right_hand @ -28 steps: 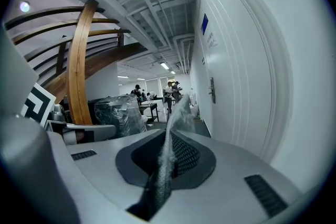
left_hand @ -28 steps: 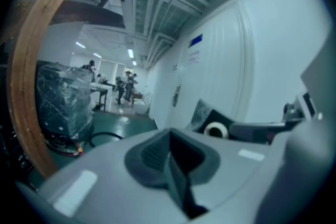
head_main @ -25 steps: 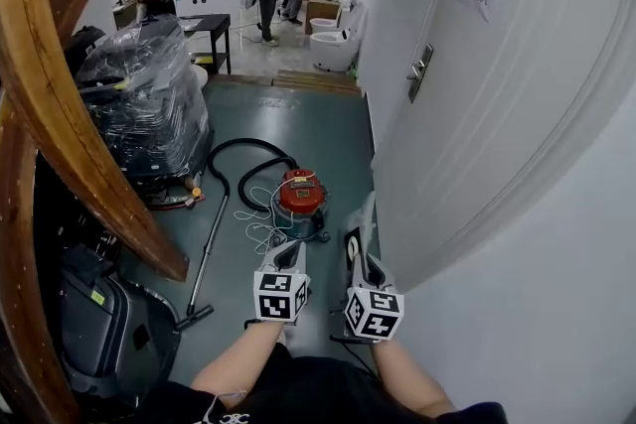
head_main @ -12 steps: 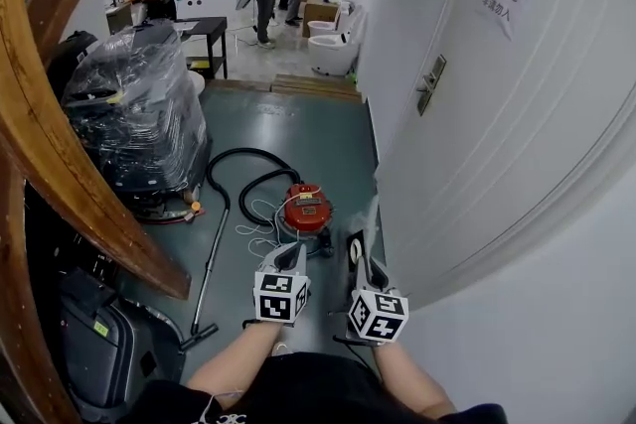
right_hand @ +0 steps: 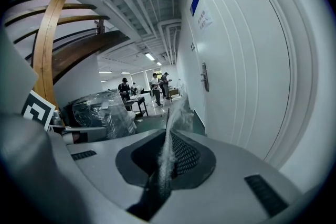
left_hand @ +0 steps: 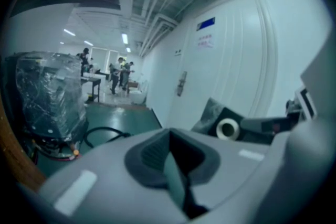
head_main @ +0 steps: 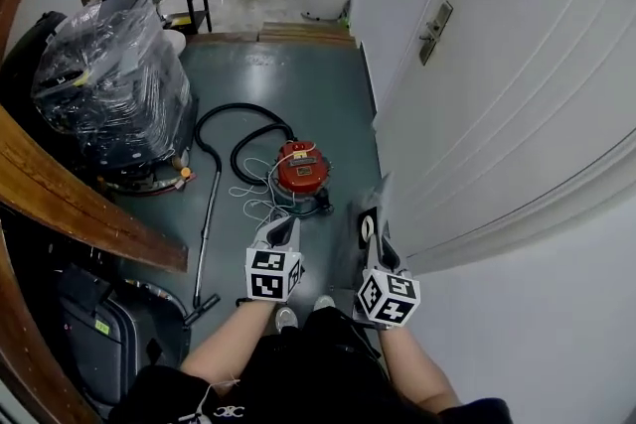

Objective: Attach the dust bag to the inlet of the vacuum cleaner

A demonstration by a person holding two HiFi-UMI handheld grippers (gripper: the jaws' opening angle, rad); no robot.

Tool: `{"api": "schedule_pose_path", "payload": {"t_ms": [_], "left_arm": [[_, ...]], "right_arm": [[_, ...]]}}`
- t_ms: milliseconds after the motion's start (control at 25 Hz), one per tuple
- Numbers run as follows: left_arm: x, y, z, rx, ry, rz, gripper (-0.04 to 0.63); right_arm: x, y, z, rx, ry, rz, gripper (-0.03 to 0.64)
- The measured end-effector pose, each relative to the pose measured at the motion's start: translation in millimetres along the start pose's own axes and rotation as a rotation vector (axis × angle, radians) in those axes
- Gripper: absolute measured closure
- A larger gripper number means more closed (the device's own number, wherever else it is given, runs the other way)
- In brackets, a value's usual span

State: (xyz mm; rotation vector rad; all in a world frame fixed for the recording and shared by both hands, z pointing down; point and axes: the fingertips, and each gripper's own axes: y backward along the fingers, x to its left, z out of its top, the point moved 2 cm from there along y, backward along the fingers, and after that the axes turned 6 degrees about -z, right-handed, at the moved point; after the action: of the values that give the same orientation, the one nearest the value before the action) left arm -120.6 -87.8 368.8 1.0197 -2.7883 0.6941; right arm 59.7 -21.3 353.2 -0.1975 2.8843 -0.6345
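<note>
Dust bag (head_main: 366, 227) — grey, black collar, round hole — pinched by right gripper (head_main: 379, 249); left gripper (head_main: 284, 223) closed, empty.

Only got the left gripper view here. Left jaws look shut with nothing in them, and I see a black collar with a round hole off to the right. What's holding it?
Observer: The right gripper. In its own view the jaws are shut on the grey fabric edge of the dust bag.
Operator: Where's the vacuum? Not in my view.
Observer: The head view shows a red vacuum cleaner standing on the green floor, ahead of the dust bag.
Operator: Bag on it yet?
Observer: No. In the head view there is bare floor between the dust bag and the vacuum cleaner; they are apart.
</note>
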Motion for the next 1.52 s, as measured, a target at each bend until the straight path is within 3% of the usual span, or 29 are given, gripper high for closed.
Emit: {"api": "schedule_pose_path", "payload": {"t_ms": [360,680,920,1160,1360,1520], "left_arm": [[29.2,-76.0,-30.9,0.123,-0.026,0.003,0.597],[70.1,-167.7,-72.7,0.246,-0.077,-0.036,0.597],[119.4,-252.2,-117.7,0.324,-0.140,-0.061,0.595],[167.2,-323.2,-152.6,0.337,-0.181,-0.053,0.595],[202.4,-362.5,-187.3,0.390,-0.262,-0.047,0.595],[237.4,-400.2,-209.5,0.474,-0.371,-0.044,0.594]], "right_arm": [[-54.8,-70.2,-51.5,0.151,-0.077,-0.065,0.595],[-74.4,-152.8,-110.9,0.266,-0.158,-0.084,0.595],[-77.7,-230.1,-168.2,0.317,-0.215,-0.096,0.595],[-88.7,-298.7,-212.8,0.316,-0.270,-0.128,0.595],[-100.3,-338.5,-253.5,0.326,-0.329,-0.152,0.595],[-105.4,-362.6,-283.7,0.350,-0.368,-0.172,0.595]]}}
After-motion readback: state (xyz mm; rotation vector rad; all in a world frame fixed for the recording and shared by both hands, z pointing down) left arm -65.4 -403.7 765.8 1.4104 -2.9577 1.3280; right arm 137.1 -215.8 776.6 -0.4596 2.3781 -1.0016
